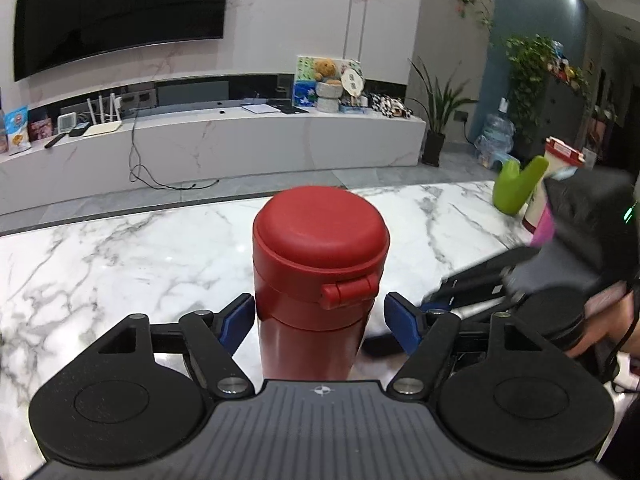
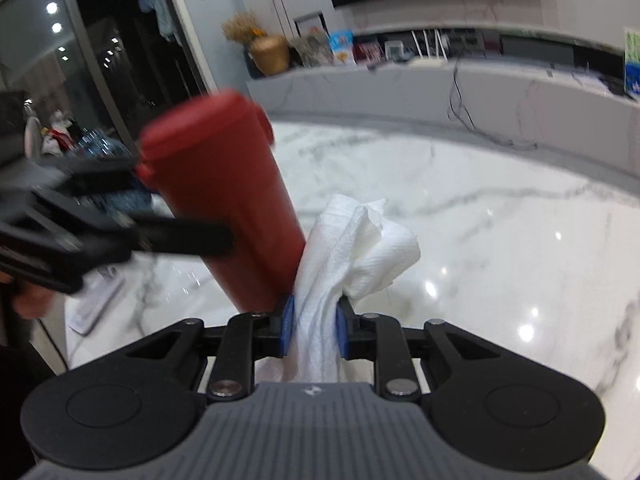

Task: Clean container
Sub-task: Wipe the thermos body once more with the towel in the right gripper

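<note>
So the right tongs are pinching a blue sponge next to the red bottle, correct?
Not quite: the right tongs pinch a white paper towel, not a blue sponge. It sits right beside the red bottle, as the right wrist view shows.

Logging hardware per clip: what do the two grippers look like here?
Both match: the left gripper and right gripper have blue finger pads, black linkage arms with silver pivot bolts, round black discs either side, and a ribbed grey body with a small white emblem.
</note>
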